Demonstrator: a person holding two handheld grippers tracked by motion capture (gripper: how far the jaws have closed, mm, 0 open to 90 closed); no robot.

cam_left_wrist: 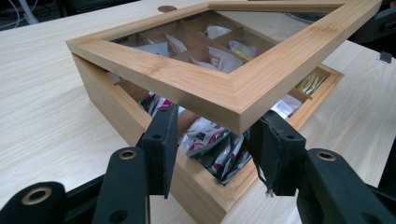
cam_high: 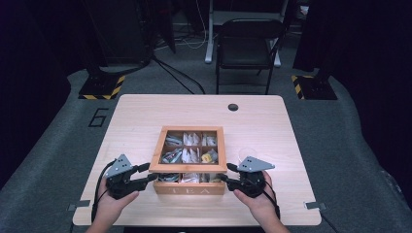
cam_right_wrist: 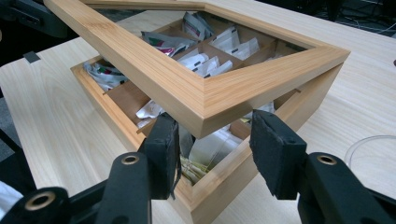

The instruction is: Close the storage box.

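A wooden tea box (cam_high: pixel 189 190) marked TEA stands at the table's front middle, its compartments full of tea bags (cam_left_wrist: pixel 215 149). Its glass-windowed lid (cam_high: pixel 188 168) is tilted up at the front, leaving a gap over the front row. My left gripper (cam_high: pixel 151 173) is at the lid's front left corner. In the left gripper view the lid (cam_left_wrist: pixel 205 88) has that corner wedged between the jaws of my left gripper (cam_left_wrist: pixel 215 140). My right gripper (cam_high: pixel 226 173) is at the front right corner. In the right gripper view the lid (cam_right_wrist: pixel 187 88) sits the same way in my right gripper (cam_right_wrist: pixel 212 140).
A round hole (cam_high: pixel 233 107) is near the table's far edge. A clear plastic ring (cam_high: pixel 248 153) lies right of the box. A black chair (cam_high: pixel 248 43) stands beyond the table. Bare wood lies on both sides of the box.
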